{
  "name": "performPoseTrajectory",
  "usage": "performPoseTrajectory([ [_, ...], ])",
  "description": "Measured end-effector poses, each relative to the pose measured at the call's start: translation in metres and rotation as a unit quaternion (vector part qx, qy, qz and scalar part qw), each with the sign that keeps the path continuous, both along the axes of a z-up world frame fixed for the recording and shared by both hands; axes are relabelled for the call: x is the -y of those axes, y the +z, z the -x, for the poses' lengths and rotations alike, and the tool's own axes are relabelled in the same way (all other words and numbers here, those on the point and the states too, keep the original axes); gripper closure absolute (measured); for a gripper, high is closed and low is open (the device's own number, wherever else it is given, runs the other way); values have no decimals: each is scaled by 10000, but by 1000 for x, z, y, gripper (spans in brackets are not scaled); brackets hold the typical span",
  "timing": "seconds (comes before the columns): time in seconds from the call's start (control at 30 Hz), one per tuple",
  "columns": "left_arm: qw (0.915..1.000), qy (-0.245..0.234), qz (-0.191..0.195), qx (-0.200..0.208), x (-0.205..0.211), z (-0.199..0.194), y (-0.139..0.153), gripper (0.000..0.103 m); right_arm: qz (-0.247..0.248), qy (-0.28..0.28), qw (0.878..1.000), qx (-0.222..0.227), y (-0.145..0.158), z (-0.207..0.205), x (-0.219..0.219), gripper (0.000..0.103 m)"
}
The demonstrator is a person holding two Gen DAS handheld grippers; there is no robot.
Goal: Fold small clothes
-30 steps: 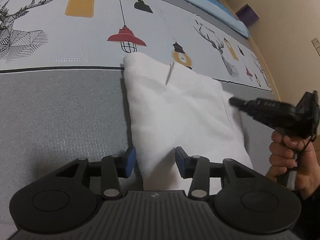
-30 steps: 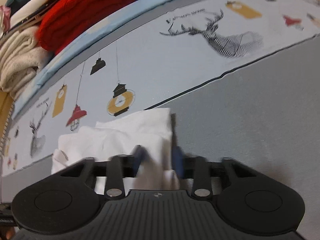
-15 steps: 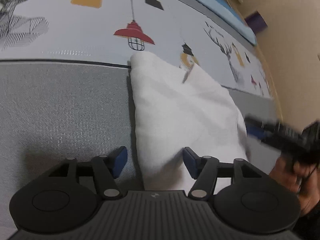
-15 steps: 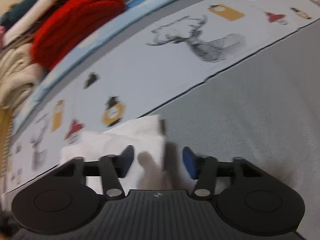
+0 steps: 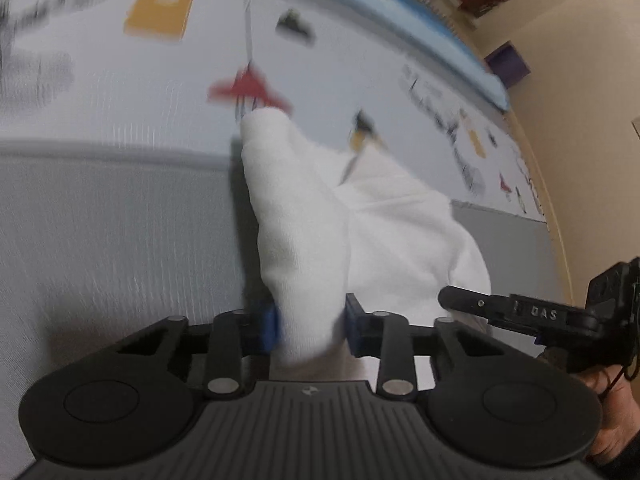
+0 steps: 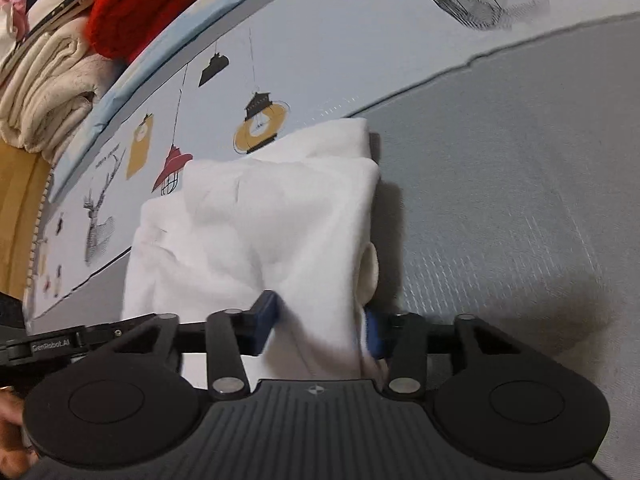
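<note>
A small white garment [image 5: 360,232] lies partly folded on a grey bed cover, its far edge over the printed band. My left gripper [image 5: 310,328] is closed on the garment's near left corner, with cloth bunched between the blue pads and lifted. My right gripper [image 6: 320,326] is closed on the near right corner of the same garment [image 6: 260,220], the cloth rising into the jaws. The right gripper also shows at the right edge of the left wrist view [image 5: 520,312].
The bed cover has a grey area [image 6: 520,200] and a pale band printed with lamps and deer [image 6: 360,48]. Folded clothes, red [image 6: 152,4] and cream [image 6: 44,80], are stacked at the far side. A beige wall [image 5: 580,80] stands to the right.
Both grippers, open half a second ago, have closed on the garment's near corners. The near edge of the cloth has risen off the cover, and the left view has shifted and blurred.
</note>
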State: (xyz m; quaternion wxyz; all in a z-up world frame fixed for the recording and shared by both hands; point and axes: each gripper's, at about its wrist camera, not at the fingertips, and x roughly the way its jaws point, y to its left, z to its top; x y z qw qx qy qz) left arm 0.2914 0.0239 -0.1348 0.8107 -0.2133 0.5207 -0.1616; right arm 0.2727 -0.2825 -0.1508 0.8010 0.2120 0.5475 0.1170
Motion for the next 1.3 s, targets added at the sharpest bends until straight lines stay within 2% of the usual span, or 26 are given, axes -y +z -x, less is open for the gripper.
performPoseTrajectory([
  [0.13, 9933, 124, -586, 991, -13, 0, 43, 68, -497, -202, 9975, 467, 15, -10, -7, 79],
  [0.17, 9900, 211, -660, 1232, -20, 0, 53, 68, -540, -154, 9963, 653, 21, -13, -14, 83],
  [0.23, 9854, 509, -555, 1528, -37, -1, 67, 65, -589, -70, 9927, 1053, 33, -19, -30, 84],
  [0.27, 9819, 757, -478, 1668, -49, -1, 72, 58, -650, -74, 9891, 1316, 41, -22, -39, 84],
  [0.3, 9774, 1020, -529, 1775, -58, -1, 76, 43, -674, -75, 9858, 1538, 47, -25, -45, 84],
  [0.33, 9717, 1330, -675, 1833, -68, -1, 78, 33, -641, -81, 9823, 1759, 54, -27, -49, 81],
  [0.37, 9673, 1594, -773, 1816, -80, 1, 77, 25, -517, -125, 9796, 1939, 59, -29, -55, 73],
  [0.4, 9690, 1667, -722, 1676, -90, 1, 74, 25, -303, -242, 9782, 2040, 61, -30, -60, 67],
  [0.43, 9742, 1662, -624, 1395, -97, 0, 68, 25, -177, -307, 9796, 1976, 58, -34, -61, 53],
  [0.47, 9794, 1634, -485, 1086, -103, -1, 59, 25, -111, -302, 9830, 1806, 53, -36, -63, 48],
  [0.57, 9903, 1357, -143, 248, -110, 1, 33, 25, -1, -152, 9914, 1299, 40, -40, -62, 49],
  [0.7, 9925, 1146, 49, -432, -111, 8, 3, 26, 117, 276, 9971, 702, 25, -34, -69, 44],
  [0.73, 9921, 1089, 26, -629, -108, 8, -5, 26, 206, 374, 9978, 506, 20, -32, -74, 45],
  [0.77, 9911, 1070, -10, -786, -105, 10, -12, 31, 243, 487, 9979, 343, 15, -30, -76, 51],
  [0.8, 9903, 1124, 29, -818, -106, 10, -19, 43, 208, 566, 9977, 305, 13, -27, -78, 60],
  [0.83, 9896, 1182, 195, -793, -106, 11, -20, 58, 137, 618, 9974, 339, 16, -21, -79, 81],
  [0.87, 9871, 1328, 459, -774, -108, 12, -19, 64, 107, 625, 9971, 416, 21, -19, -80, 89],
  [0.9, 9849, 1435, 696, -671, -111, 14, -16, 71, 70, 606, 9964, 589, 28, -15, -80, 90],
  [0.93, 9838, 1465, 868, -564, -113, 16, -13, 71, -22, 554, 9955, 766, 35, -10, -78, 91],
  [0.97, 9849, 1430, 848, -491, -112, 17, -10, 71, -172, 483, 9941, 961, 42, -7, -75, 91],
  [1.0, 9880, 1315, 628, -521, -109, 18, -10, 67, -234, 419, 9930, 1077, 47, -5, -70, 91],
  [1.07, 9926, 1013, -160, -653, -99, 20, -10, 60, 45, 415, 9956, 838, 41, -6, -67, 90],
  [1.13, 9943, 925, -253, -461, -96, 24, 1, 59, 413, 546, 9968, 402, 27, -8, -70, 90],
  [1.17, 9950, 929, -164, -318, -97, 28, 8, 59, 476, 552, 9966, 374, 25, -7, -69, 87],
  [1.23, 9960, 813, -323, -192, -96, 34, 12, 59, 367, 503, 9965, 566, 35, -4, -66, 85],
  [1.3, 9936, 609, -730, -618, -90, 35, -5, 61, 299, 578, 9959, 621, 37, -2, -66, 82],
])
